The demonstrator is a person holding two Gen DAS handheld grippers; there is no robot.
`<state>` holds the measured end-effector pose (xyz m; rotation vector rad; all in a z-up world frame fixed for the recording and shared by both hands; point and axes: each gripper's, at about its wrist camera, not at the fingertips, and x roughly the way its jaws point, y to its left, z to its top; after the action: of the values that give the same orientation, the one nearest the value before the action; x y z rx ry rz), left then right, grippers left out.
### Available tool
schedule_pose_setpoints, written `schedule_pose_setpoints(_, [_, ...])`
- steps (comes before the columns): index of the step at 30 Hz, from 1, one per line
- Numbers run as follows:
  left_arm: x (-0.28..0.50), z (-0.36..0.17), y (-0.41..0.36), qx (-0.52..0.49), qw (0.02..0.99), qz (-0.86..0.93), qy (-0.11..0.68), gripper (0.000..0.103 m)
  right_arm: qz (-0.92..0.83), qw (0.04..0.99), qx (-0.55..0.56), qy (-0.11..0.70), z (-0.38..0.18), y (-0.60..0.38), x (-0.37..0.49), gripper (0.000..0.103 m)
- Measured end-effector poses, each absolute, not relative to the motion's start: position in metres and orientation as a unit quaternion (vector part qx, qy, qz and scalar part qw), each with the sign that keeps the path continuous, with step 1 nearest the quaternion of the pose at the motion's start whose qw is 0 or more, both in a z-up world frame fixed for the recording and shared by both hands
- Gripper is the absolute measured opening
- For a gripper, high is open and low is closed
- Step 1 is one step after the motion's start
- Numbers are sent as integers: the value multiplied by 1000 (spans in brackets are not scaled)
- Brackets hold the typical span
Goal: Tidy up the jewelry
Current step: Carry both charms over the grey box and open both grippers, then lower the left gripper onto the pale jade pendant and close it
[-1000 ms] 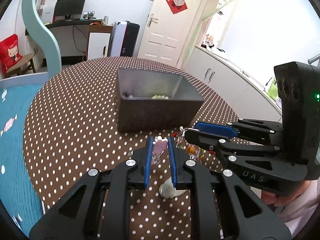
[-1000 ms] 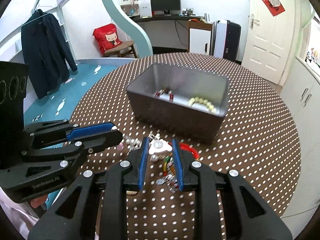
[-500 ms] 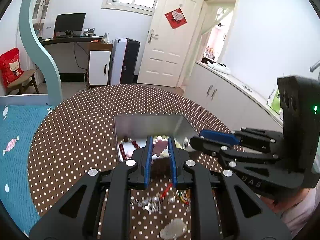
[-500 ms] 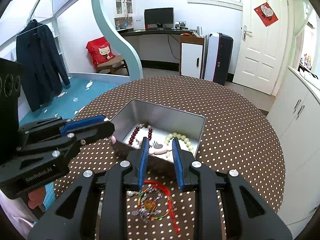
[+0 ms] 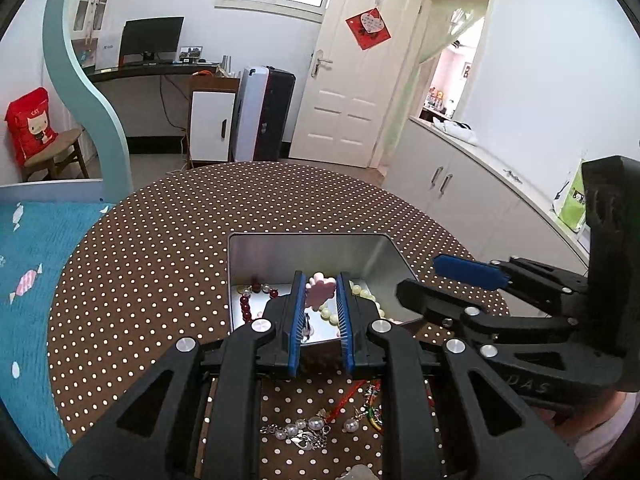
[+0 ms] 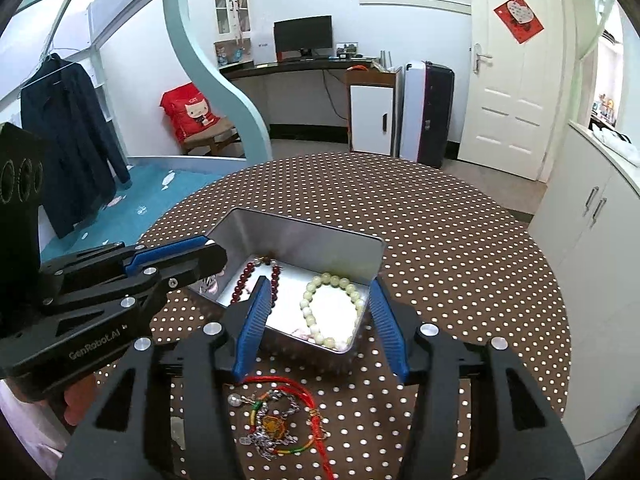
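Note:
My left gripper (image 5: 320, 284) is shut on a pink flower-shaped charm (image 5: 318, 290) and holds it above the open metal tin (image 5: 236, 276). My right gripper (image 6: 316, 292) is open and empty, above the tin's (image 6: 304, 228) near edge. In the tin lie a dark red bead bracelet (image 6: 245, 278), a pale green bead bracelet (image 6: 332, 308) and a small pink piece (image 6: 302, 333). A tangle of red cord, coloured cord and silver chain (image 6: 280, 420) lies on the table in front of the tin. It also shows, with pearl beads, in the left wrist view (image 5: 320, 428).
The round table (image 6: 460, 248) has a brown cloth with white dots. A pale object (image 5: 360, 472) lies at the table's near edge. White cabinets (image 6: 592, 216) stand to the right. A blue rug (image 5: 28, 240) lies on the floor to the left.
Both grippers rose from the table and moved over the tin. My right gripper opened and let go of its white and pink piece. My left gripper still holds the pink charm.

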<state>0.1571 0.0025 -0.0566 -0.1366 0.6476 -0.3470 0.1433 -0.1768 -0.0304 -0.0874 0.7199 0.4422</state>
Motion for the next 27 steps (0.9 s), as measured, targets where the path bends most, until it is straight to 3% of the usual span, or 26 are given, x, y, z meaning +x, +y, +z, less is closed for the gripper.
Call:
schedule_pose_setpoints(1, [158, -57, 2, -67, 931, -168, 317, 17, 211, 911, -43, 351, -31, -178, 143, 52])
schedule_pose_setpoints(3, [158, -58, 2, -70, 930, -162, 323, 39, 204, 911, -41, 356, -33, -181, 143, 54])
schedule_pose_setpoints(4, [158, -59, 3, -72, 931, -158, 321, 45, 202, 911, -38, 359, -34, -183, 144, 54])
schedule_pose_setpoints(21, [138, -57, 9, -64, 932, -160, 320, 45, 201, 911, -36, 357, -29, -184, 132, 54])
schedule_pose_setpoints(25, [127, -54, 8, -58, 933, -160, 317, 47, 197, 912, -37, 357, -29, -184, 127, 56])
schedule_pose_setpoints(27, [118, -54, 7, -51, 935, -157, 313, 54, 193, 913, -34, 357, -30, -186, 123, 62])
